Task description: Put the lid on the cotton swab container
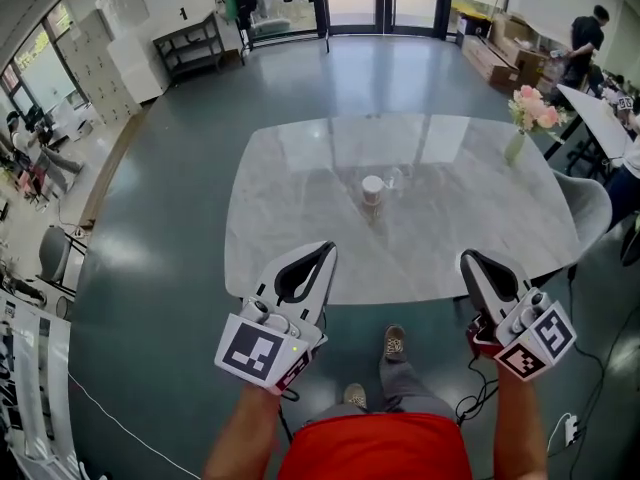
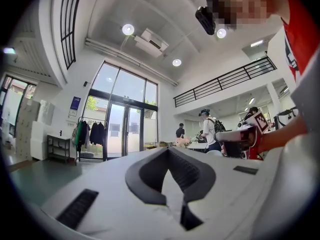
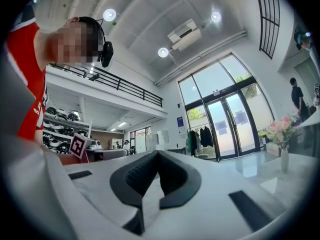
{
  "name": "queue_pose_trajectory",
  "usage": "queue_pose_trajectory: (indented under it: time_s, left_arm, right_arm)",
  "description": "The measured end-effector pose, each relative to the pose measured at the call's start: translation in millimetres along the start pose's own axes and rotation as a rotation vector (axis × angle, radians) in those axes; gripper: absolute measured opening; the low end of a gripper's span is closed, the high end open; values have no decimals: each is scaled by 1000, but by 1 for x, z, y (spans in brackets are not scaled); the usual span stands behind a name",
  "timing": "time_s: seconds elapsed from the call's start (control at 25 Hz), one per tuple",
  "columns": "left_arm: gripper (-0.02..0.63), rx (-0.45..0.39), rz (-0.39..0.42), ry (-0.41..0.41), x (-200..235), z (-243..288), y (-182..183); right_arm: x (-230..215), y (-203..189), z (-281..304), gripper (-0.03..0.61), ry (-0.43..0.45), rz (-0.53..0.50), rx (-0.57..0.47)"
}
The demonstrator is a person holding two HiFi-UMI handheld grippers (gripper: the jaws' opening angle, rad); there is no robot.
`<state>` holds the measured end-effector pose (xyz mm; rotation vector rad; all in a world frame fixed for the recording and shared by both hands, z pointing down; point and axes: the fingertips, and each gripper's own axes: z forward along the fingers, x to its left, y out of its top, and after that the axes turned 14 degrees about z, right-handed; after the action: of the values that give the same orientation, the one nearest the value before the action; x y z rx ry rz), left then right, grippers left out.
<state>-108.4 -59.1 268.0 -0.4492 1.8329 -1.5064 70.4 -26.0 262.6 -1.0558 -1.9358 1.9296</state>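
Observation:
The cotton swab container (image 1: 372,190), a small round tub with a pale top, stands near the middle of the marble table (image 1: 300,228). Just right of it lies a clear object (image 1: 396,179) that may be the lid; I cannot tell for sure. My left gripper (image 1: 327,249) hovers over the table's near edge, shut and empty. My right gripper (image 1: 467,259) is held at the near edge further right, also shut with nothing in it. Both point up and away from the table, so the left gripper view (image 2: 170,152) and the right gripper view (image 3: 157,154) show only closed jaws and the room.
A vase of pink flowers (image 1: 528,116) stands at the table's far right corner. A grey chair (image 1: 590,203) sits by the right side. People stand at the far right by boxes (image 1: 583,43). A cable (image 1: 480,393) trails on the floor near my feet.

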Motion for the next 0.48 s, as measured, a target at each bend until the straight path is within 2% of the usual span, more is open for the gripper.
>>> queue_pose_trajectory:
  time_s: [0.28,0.48]
  left_arm:
    - [14,34,32,3,21,44,-15]
    - [14,99,30,3,38,79,-35]
  right_arm:
    - [-50,3,41,18,33,14,16]
    - [-85,5,78,18,79,4,32]
